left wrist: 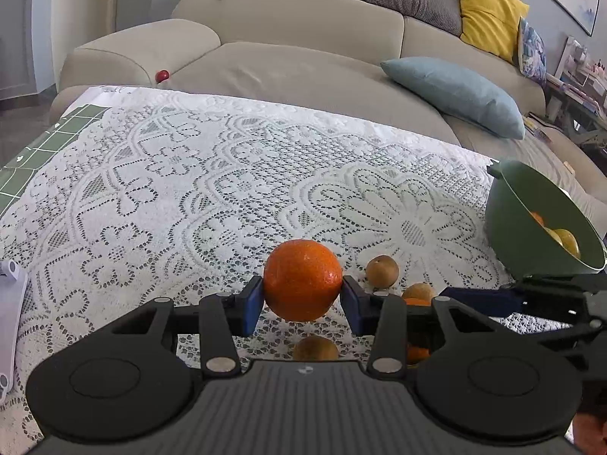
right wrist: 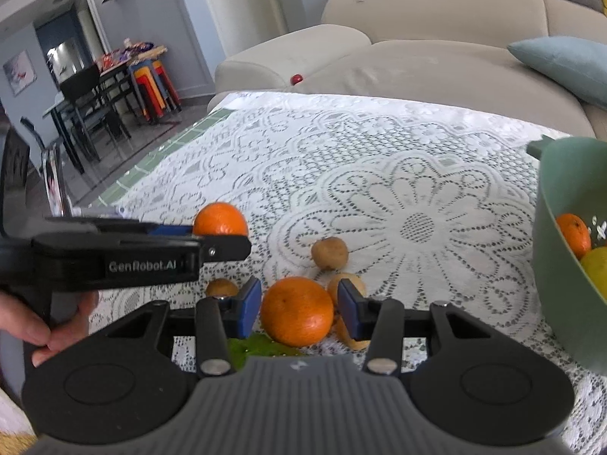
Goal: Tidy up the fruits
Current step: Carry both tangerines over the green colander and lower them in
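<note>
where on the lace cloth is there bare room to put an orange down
The wide stretch of lace cloth between the fruit and the sofa is bare, left of the green bowl. It is crowded near the claws, around the small brown fruits and the orange.

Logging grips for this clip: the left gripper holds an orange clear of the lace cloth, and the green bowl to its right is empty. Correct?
Not quite. The green bowl is not empty: the right wrist view shows fruit inside. The left gripper does hold the orange above the lace cloth.
</note>
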Tool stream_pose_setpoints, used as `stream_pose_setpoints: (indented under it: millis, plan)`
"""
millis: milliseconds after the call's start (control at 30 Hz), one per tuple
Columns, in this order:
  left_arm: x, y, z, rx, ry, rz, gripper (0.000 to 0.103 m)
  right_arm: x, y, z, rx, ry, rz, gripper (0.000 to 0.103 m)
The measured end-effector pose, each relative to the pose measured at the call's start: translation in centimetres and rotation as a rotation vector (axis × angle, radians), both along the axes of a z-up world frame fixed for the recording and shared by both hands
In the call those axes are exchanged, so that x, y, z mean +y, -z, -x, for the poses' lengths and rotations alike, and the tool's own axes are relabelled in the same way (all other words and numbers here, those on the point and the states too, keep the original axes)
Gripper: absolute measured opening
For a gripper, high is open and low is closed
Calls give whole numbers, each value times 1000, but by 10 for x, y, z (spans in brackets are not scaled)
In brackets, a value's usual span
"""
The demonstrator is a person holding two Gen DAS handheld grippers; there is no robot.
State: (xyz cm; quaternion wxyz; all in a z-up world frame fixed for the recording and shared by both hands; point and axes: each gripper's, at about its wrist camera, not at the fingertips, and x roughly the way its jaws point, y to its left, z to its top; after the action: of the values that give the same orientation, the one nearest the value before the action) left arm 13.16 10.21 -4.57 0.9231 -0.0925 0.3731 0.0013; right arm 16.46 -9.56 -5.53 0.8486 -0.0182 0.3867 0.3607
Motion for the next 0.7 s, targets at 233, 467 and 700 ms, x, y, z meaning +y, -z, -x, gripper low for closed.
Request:
stream_pose_setpoints:
  millis: [233,467,700]
  plan:
    - [0,0,2,2,1,4,49,17,4,7,-61,-5,119,44]
    - [1,0,1,3,2,6,49,24,6,10,-79,-6,158,45]
    - [-2,1,2,4,3,8,49,27,5,13,-105,-16,172,42]
